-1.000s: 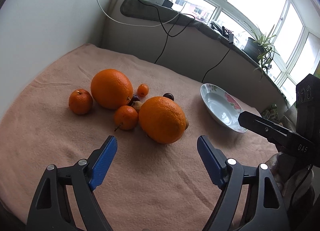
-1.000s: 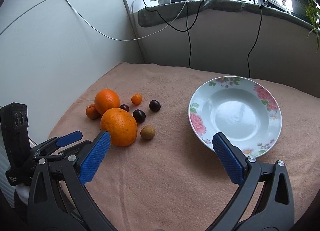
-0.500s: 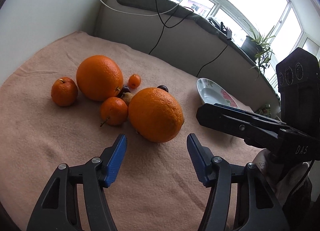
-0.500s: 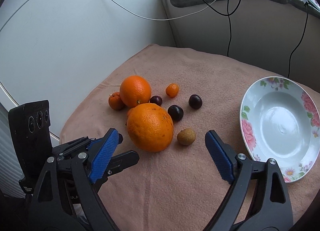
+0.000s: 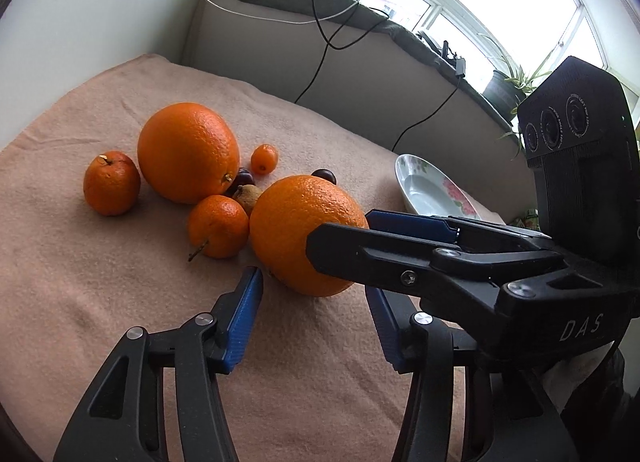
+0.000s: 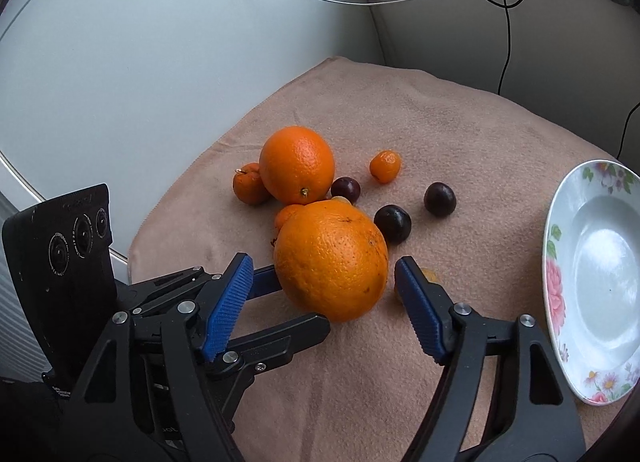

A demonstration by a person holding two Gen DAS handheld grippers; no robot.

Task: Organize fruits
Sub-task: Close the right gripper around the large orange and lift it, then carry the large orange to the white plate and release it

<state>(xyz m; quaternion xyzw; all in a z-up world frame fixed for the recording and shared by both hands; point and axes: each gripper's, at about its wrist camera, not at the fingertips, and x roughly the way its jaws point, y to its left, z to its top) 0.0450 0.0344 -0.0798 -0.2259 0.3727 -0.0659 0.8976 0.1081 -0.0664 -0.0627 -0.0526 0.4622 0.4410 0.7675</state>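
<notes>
The near large orange [image 5: 296, 230] [image 6: 332, 258] lies on the pink blanket [image 5: 100, 282]. My right gripper [image 6: 323, 260] straddles it, jaws closing, pads a small gap off its sides. In the left wrist view that right gripper [image 5: 360, 234] reaches in from the right. My left gripper [image 5: 312, 282] is closing too, its tips level with the orange's near side and not pressing. A second large orange [image 5: 188, 152] [image 6: 297, 164], two mandarins [image 5: 112, 183] [image 5: 218, 226], a kumquat [image 6: 385, 166] and dark plums [image 6: 393, 223] lie behind. A flowered plate [image 6: 600, 262] [image 5: 424, 190] stands empty at the right.
A white wall [image 6: 160, 62] borders the blanket on the left, and a low ledge with cables [image 5: 320, 46] and a potted plant [image 5: 508, 86] runs behind. A small brown fruit [image 6: 428, 274] sits half hidden behind my right pad. Bare blanket lies in front of the fruit.
The right gripper swung left from in front of the plate to the near orange and lowered, its jaws narrowing. The left jaws narrowed too, and the right gripper now crosses the left view.
</notes>
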